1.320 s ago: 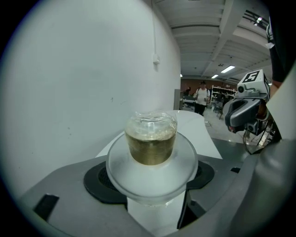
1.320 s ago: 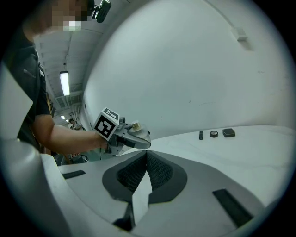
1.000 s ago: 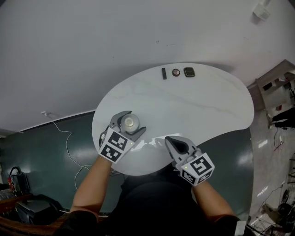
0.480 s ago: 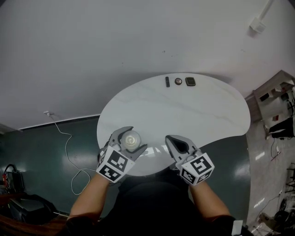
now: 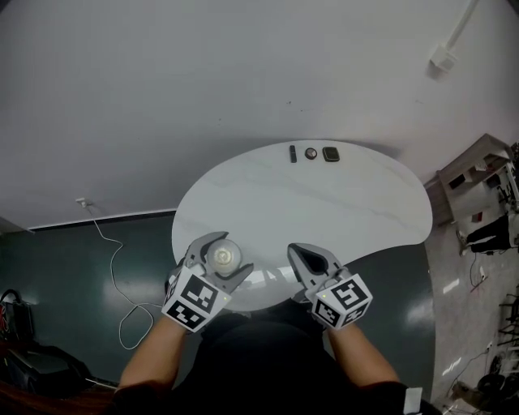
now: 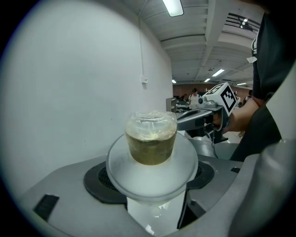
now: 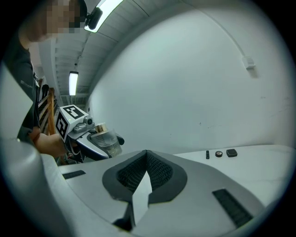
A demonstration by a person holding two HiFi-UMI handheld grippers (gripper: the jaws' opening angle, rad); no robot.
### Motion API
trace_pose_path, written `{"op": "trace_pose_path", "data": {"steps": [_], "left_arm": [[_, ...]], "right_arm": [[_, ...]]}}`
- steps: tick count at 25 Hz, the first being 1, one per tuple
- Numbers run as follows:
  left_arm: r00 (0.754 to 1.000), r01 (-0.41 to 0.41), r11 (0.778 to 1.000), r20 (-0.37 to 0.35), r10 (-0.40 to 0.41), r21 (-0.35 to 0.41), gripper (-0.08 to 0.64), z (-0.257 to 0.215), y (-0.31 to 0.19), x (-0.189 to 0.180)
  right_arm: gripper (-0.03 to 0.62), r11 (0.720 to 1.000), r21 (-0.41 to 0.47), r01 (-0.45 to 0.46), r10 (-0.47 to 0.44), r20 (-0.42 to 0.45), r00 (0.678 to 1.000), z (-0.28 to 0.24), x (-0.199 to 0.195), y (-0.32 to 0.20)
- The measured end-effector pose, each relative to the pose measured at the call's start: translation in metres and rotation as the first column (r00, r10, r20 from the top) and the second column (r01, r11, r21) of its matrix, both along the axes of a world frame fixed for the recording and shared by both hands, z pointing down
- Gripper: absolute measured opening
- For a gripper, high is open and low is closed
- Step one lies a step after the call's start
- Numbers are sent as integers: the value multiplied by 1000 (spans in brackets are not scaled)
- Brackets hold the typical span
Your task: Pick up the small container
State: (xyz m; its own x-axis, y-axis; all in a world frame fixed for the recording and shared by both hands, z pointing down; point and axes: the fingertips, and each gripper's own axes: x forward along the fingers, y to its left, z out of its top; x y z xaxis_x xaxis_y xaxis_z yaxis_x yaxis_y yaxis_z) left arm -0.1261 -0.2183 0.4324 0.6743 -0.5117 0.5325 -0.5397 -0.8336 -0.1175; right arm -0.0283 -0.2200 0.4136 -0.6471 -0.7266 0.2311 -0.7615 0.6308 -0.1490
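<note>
A big plain white wall [image 5: 243, 73] fills the far side. A small white box [image 5: 442, 58] sits high on it, and a thin pipe goes up from the box. The bench [image 5: 357, 203] is white with faint grey lines and has round ends. It stands right up against the wall. Three small dark things [image 5: 310, 153] lie in a row at its far edge. The floor [image 5: 65, 275] is dark green on the left, and a white cord [image 5: 97, 220] snakes over it. On the right the floor is pale and shiny, and a shelf [image 5: 474, 172] full of bits stands there. Long lights [image 6: 175, 6] glow on the ceiling.
</note>
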Motion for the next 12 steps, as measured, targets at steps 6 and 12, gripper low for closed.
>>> {"op": "trace_pose_path", "data": {"steps": [6, 12], "left_arm": [[1000, -4, 1000, -1, 4, -8, 347, -2, 12, -3], [1000, -11, 1000, 9, 11, -4, 347, -1, 23, -11]], "right_arm": [[-6, 1000, 1, -7, 7, -1, 1000, -2, -2, 2], [-6, 1000, -6, -9, 9, -7, 1000, 2, -10, 1]]}}
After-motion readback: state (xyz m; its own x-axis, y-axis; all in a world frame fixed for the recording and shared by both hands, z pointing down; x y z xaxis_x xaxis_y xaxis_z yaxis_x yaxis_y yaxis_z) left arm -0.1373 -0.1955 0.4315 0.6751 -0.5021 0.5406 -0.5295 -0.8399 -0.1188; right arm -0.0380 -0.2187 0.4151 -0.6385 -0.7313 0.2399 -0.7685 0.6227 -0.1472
